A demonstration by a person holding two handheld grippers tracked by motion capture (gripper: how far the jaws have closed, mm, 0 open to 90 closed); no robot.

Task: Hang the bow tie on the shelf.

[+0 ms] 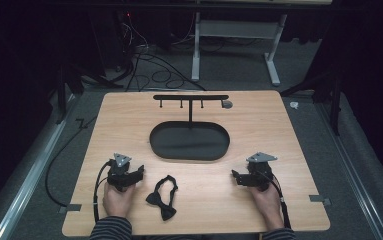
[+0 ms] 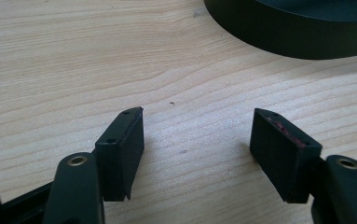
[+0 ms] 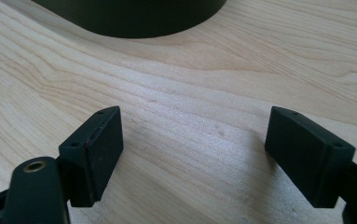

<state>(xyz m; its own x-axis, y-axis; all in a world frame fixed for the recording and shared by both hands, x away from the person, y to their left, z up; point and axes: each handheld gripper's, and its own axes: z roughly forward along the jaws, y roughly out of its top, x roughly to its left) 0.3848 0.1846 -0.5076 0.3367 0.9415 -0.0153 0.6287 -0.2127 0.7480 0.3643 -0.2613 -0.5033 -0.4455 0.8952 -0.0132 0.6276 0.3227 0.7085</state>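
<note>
Two grippers, jaws wide apart, nothing held: left gripper (image 1: 140,172), right gripper (image 1: 234,175) | one black bow tie (image 1: 162,196) flat on table (image 1: 259,125) between them (nearer left) | likely soft, light; pinch centre knot | one oval tray (image 1: 189,141), one hook stand (image 1: 190,98)

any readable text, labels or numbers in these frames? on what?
None readable.
Bow tie, tray, rack and table: no print visible.
Left claw and right claw pads: plain black, no markings; a reddish smear on one left pad, not text.
Small grey disc by the rack: too small to tell.
</note>
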